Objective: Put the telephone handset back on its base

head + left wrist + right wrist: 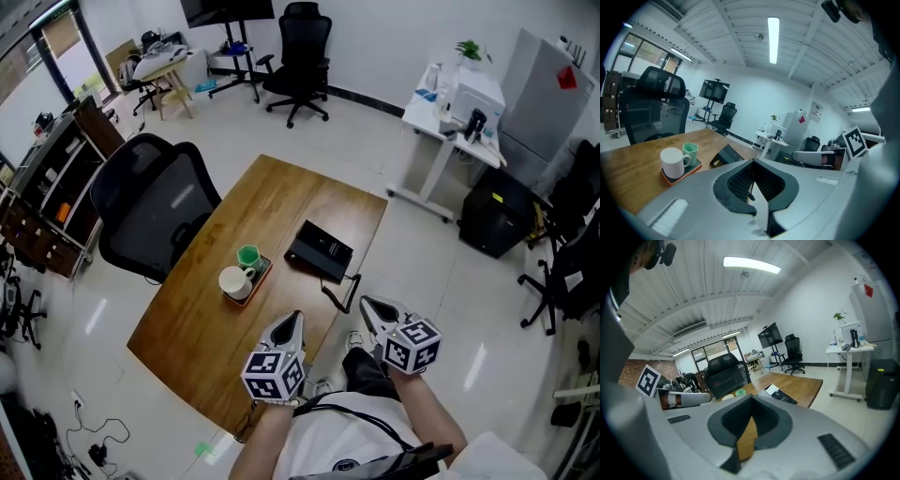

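Near table [281,197], left hand-held gripper [292,322], right hand-held gripper [368,307], both closed, telephone [320,250] beyond

White glossy tile floor [422,272], white walls, ceiling strip light [773,40]. Wooden table [187,328] with black mesh chair [150,211] beside it; second black chair [300,56] and TV [225,11] far back. White desk [441,127] right, dark shelving [42,192] left.

A white mug [234,281] and a green cup [247,255] sit on an orange tray [266,269] on the table [272,187]. A black chair [155,211] stands left.
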Demonstrator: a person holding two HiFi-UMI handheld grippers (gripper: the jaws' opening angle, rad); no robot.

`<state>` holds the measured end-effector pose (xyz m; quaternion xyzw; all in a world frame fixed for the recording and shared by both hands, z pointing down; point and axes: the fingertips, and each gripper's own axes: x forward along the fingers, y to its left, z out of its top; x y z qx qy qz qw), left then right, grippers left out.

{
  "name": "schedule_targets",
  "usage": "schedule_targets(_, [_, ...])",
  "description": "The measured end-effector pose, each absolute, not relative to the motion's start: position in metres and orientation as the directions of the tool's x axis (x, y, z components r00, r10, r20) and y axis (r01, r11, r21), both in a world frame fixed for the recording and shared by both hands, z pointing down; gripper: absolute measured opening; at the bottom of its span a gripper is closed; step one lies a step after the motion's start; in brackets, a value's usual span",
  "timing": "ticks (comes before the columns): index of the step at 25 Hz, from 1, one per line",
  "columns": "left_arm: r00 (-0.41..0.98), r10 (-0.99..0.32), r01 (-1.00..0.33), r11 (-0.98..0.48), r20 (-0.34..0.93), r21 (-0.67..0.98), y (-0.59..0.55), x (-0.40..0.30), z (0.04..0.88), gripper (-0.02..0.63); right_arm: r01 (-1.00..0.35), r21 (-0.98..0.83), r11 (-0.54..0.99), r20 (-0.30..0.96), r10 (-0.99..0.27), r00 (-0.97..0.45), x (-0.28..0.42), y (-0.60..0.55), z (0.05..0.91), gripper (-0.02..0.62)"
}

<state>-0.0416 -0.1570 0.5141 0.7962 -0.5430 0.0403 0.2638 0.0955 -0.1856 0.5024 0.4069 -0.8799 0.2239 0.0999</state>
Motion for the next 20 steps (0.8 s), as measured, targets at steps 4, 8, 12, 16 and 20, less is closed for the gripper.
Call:
schedule_targets(4, [0.405, -0.843, -0.883, -0.261, 0.353, 0.390, -0.159, -0.043, 0.517, 0.005, -0.766, -0.307, 0.565, 0.358, -0.677, -0.643, 0.098, -0.189, 0.500, 0.000])
schedule_targets(8, [0.393, -0.856, -0.879, -0.242, 0.336, 0.412, -0.162, -0.047, 0.512, 0.005, -0.769, -0.294, 0.567, 0.358, -0.681, -0.639, 0.099, -0.192, 0.497, 0.000])
schedule_targets(12, [0.379, -0.867, -0.882, -0.232, 0.323, 0.410, -0.162, -0.052, 0.507, 0.005, -0.773, -0.284, 0.568, 0.352, -0.688, -0.635, 0.100, -0.192, 0.491, 0.000])
schedule_targets(16, [0.375, -0.867, -0.882, -0.224, 0.327, 0.415, -0.160, -0.052, 0.510, 0.005, -0.773, -0.284, 0.568, 0.351, -0.688, -0.635, 0.100, -0.191, 0.490, 0.000])
schedule_targets(20, [0.375, -0.866, -0.884, -0.227, 0.330, 0.409, -0.156, -0.052, 0.510, 0.005, -0.773, -0.286, 0.566, 0.352, -0.688, -0.634, 0.099, -0.188, 0.490, 0.000])
